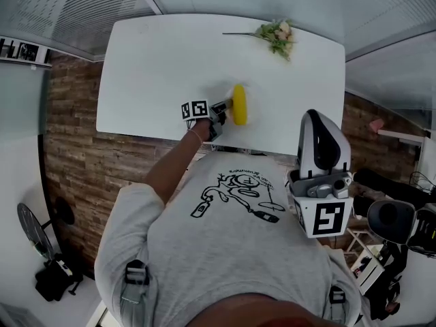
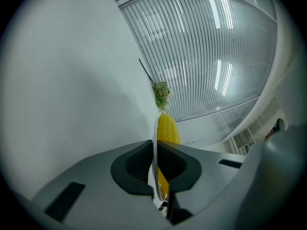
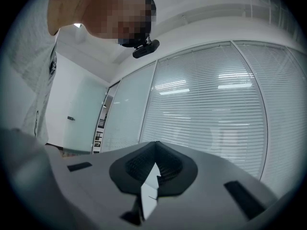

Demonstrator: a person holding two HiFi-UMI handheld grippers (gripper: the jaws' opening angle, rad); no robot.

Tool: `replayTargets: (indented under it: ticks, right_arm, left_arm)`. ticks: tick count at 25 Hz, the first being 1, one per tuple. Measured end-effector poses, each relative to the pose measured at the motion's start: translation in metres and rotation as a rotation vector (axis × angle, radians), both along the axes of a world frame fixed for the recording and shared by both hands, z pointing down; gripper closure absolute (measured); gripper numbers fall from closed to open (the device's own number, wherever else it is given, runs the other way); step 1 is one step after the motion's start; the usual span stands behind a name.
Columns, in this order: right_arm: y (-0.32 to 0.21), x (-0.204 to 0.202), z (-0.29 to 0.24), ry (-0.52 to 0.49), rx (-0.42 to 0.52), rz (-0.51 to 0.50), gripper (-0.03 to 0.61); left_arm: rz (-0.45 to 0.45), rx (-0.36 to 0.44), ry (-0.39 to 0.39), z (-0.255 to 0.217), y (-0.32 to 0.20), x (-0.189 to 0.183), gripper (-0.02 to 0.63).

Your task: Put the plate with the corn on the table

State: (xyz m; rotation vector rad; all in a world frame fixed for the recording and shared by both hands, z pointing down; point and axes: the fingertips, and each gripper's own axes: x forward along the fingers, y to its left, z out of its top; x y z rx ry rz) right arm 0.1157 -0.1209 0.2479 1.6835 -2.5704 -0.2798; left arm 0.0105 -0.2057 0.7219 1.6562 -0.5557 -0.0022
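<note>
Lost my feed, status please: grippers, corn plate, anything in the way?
Left gripper shut on plate rim, corn aboard, at near edge of table. Right gripper shut, empty, held off table. Flowers far side, clear.

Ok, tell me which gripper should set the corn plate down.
Left. The left gripper is clamped on the plate, corn aboard, at the white table; the right gripper is shut, empty, pointing away near the torso.

A flower sprig (image 1: 278,35) lies far right; a black bag (image 1: 53,279), perhaps, sits on the wood-patterned floor (image 1: 75,148).
</note>
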Motion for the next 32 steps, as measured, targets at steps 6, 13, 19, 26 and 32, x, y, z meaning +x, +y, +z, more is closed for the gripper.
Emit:
replayTargets:
  ticks: [6, 13, 19, 26, 32]
  right_arm:
    - [-0.004, -0.003, 0.002, 0.001, -0.006, 0.003, 0.571]
    - [-0.006, -0.004, 0.004, -0.004, -0.013, 0.002, 0.571]
    - [-0.009, -0.004, 0.004, -0.004, -0.013, 0.006, 0.571]
    - [-0.009, -0.003, 0.005, -0.006, -0.013, 0.007, 0.571]
    - [-0.008, -0.004, 0.005, -0.005, -0.009, 0.009, 0.571]
  left_arm:
    - [0.012, -0.010, -0.012, 0.008, -0.002, 0.001, 0.583]
    - [0.009, -0.028, -0.040, 0.020, -0.005, -0.003, 0.583]
    - [0.018, -0.039, -0.064, 0.024, -0.006, -0.001, 0.581]
    - [0.032, -0.047, -0.127, 0.027, -0.007, 0.001, 0.582]
    - [0.060, -0.032, -0.207, 0.029, -0.007, 0.002, 0.581]
